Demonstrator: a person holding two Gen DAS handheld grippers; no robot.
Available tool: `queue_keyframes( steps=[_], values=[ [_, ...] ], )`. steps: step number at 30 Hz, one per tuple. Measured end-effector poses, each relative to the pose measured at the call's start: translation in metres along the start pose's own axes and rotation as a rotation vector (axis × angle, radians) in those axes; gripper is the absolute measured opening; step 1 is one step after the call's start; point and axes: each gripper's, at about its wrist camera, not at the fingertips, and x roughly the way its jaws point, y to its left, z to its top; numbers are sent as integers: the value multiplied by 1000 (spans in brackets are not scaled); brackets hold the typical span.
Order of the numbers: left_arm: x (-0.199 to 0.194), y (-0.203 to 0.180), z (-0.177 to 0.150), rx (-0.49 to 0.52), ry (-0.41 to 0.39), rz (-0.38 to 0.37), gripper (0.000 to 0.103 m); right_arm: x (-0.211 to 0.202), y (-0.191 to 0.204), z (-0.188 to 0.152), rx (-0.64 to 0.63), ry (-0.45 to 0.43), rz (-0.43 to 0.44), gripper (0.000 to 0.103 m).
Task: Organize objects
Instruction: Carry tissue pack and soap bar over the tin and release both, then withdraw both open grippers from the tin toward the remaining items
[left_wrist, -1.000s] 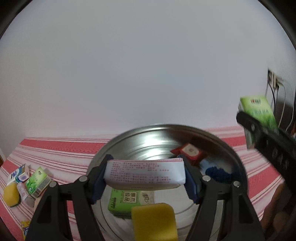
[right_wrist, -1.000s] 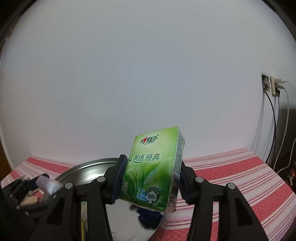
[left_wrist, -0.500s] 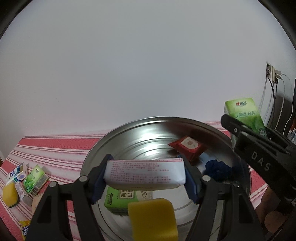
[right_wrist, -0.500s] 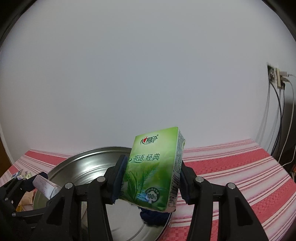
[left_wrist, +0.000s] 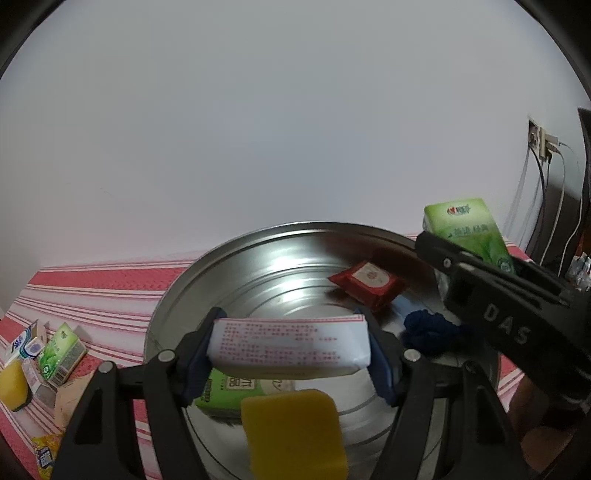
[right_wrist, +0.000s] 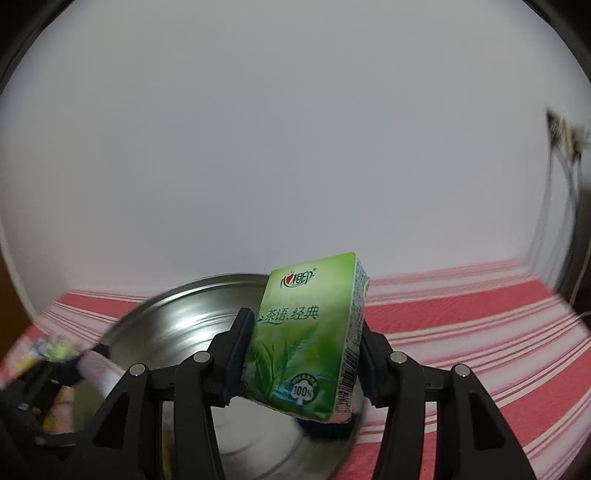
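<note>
Left wrist, round steel basin (left_wrist: 177, 291), glossy white packet (left_wrist: 288, 347) in left tool (left_wrist: 291, 350)

Plain white wall (left_wrist: 280, 122) filling the upper frame, wall socket (left_wrist: 540, 141) with plugged-in chargers at right, white and dark cables (left_wrist: 540, 206) hanging below, red-and-white striped cloth (right_wrist: 480, 325) along the bottom

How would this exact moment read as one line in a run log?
left gripper: shut on white packet | right gripper: shut on green tissue pack | both over metal basin
</note>
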Motion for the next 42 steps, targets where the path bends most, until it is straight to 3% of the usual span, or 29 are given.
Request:
queue_keyframes(
  steps=[9, 12, 13, 14, 19, 25, 27, 29, 33, 36, 42],
  values=[
    [10, 0, -4, 21, 17, 31, 71, 5, 15, -7, -49, 43, -3, 56],
    [3, -1, -3, 29, -6, 32, 74, 3, 16, -9, -36, 39, 6, 69],
    [0, 0, -2, 32, -19, 37, 84, 1, 16, -9, -31, 36, -2, 83],
    [-5, 0, -1, 37, -37, 47, 100, -2, 16, -9, -27, 25, -12, 88],
    [-29, 13, 1, 22, -156, 109, 103, -26, 5, -2, -5, -125, -53, 89],
    [-28, 39, -6, -54, -137, 138, 103, -52, 11, -13, 33, -197, -80, 89],
    [-26, 46, -9, -61, -138, 166, 103, -66, -6, -16, 46, -212, -85, 89],
    [-27, 52, -11, -64, -137, 181, 103, -60, -51, -2, 62, -230, -85, 89],
    [-29, 64, -18, -77, -150, 231, 103, -73, -34, -13, 73, -315, -108, 89],
    [-30, 68, -17, -96, -155, 249, 103, -59, -22, -26, 73, -365, -121, 89],
    [-32, 75, -21, -86, -163, 263, 102, -59, -6, -41, 38, -346, -129, 89]
  ],
)
